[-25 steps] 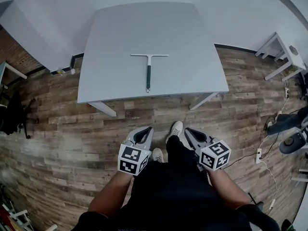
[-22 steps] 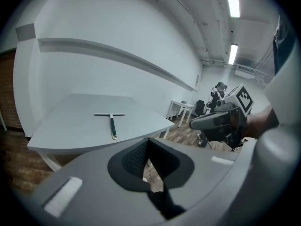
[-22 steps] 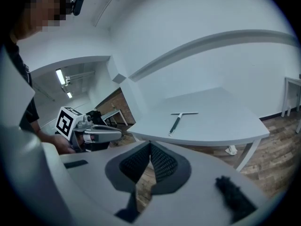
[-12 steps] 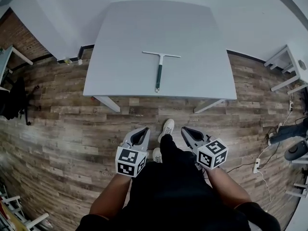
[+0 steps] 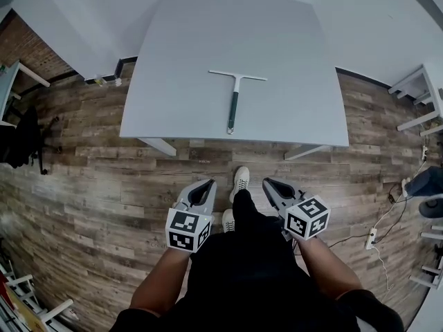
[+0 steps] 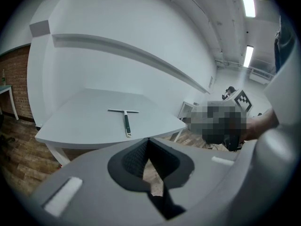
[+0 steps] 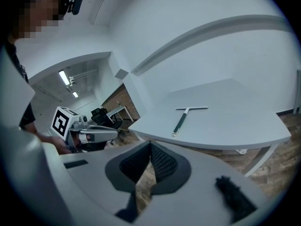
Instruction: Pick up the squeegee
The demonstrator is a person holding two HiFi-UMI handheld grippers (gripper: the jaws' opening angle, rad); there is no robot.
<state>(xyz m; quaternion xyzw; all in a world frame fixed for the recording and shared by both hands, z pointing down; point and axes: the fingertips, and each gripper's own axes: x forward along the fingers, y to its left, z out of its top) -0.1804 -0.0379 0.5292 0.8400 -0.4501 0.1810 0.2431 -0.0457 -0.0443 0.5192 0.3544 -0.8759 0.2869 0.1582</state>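
Note:
The squeegee [image 5: 234,109] lies flat near the middle of the grey table [image 5: 187,61], with its white blade at the far end and its green handle pointing toward me. Both grippers hang low over the wood floor, well short of the table's front edge. My left gripper [image 5: 209,183] has its jaws together with nothing between them. So does my right gripper [image 5: 267,182]. The left gripper view shows the squeegee [image 6: 126,121] far ahead, beyond the closed tips of the left gripper [image 6: 148,139]. The right gripper view shows the squeegee [image 7: 181,121] likewise distant past the right gripper [image 7: 150,143].
A person's white shoes [image 5: 240,180] stand between the grippers on the plank floor. White side tables [image 5: 423,88] stand at the right, with cables and a power strip [image 5: 370,237] on the floor there. A dark chair [image 5: 21,147] and a brick wall are at the left.
The table and squeegee have grown larger and drifted lower and to the right in the head view as the person stepped closer. Both grippers stay shut, low in front of the body.

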